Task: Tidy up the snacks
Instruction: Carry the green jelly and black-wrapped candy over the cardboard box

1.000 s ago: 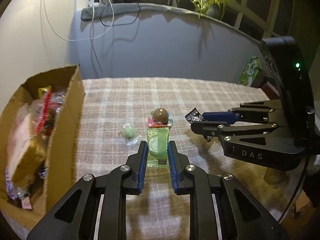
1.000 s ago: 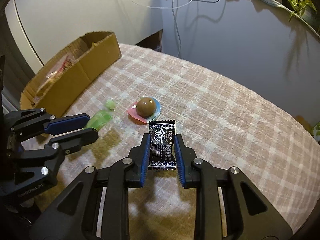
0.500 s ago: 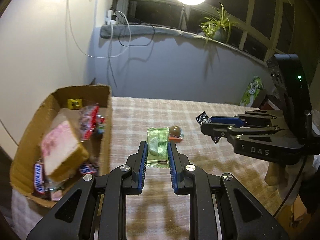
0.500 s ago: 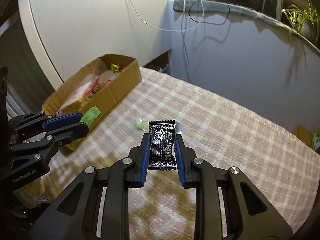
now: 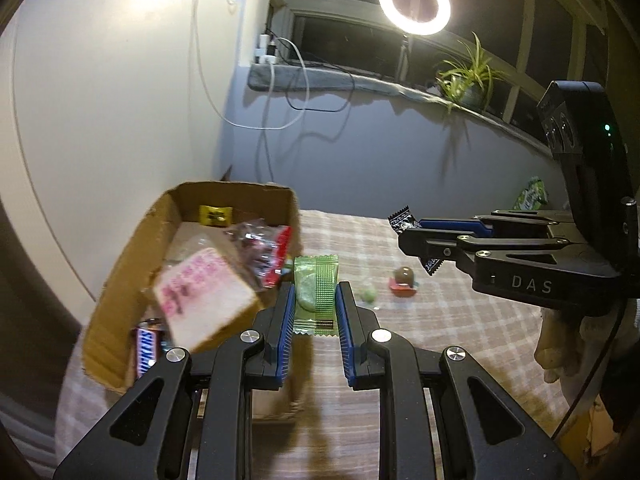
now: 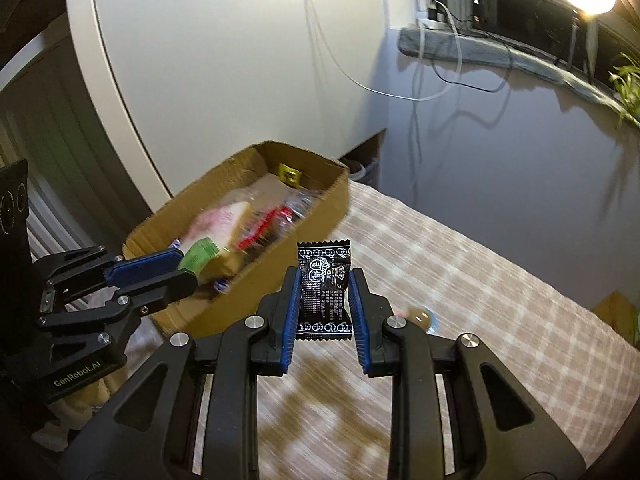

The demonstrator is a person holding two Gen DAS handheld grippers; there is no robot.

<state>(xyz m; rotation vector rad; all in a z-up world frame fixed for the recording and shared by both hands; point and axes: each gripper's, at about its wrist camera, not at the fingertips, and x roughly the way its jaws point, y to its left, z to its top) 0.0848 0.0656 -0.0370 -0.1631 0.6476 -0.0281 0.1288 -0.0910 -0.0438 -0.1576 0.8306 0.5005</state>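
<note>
My left gripper (image 5: 316, 292) is shut on a green wrapped snack (image 5: 317, 294), held in the air beside the near right wall of a cardboard box (image 5: 120, 264) full of snacks. My right gripper (image 6: 325, 280) is shut on a black printed sachet (image 6: 325, 292), lifted above the checked tablecloth (image 6: 480, 300). In the left wrist view the right gripper (image 5: 412, 236) reaches in from the right with the black sachet (image 5: 402, 218). In the right wrist view the left gripper (image 6: 184, 266) shows at the left with the green snack (image 6: 198, 254), in front of the box (image 6: 304, 216).
On the cloth lie a small green candy (image 5: 368, 293) and a brown chocolate ball on a coloured wrapper (image 5: 404, 278). The box holds a pink-printed packet (image 5: 204, 292), a red-edged bag (image 5: 264, 248) and a yellow sweet (image 5: 216, 215). A wall with hanging cables stands behind the table.
Both grippers have risen from the cloth and swung left toward the cardboard box, each still holding its snack. The candies left on the table have dropped back to the right in view.
</note>
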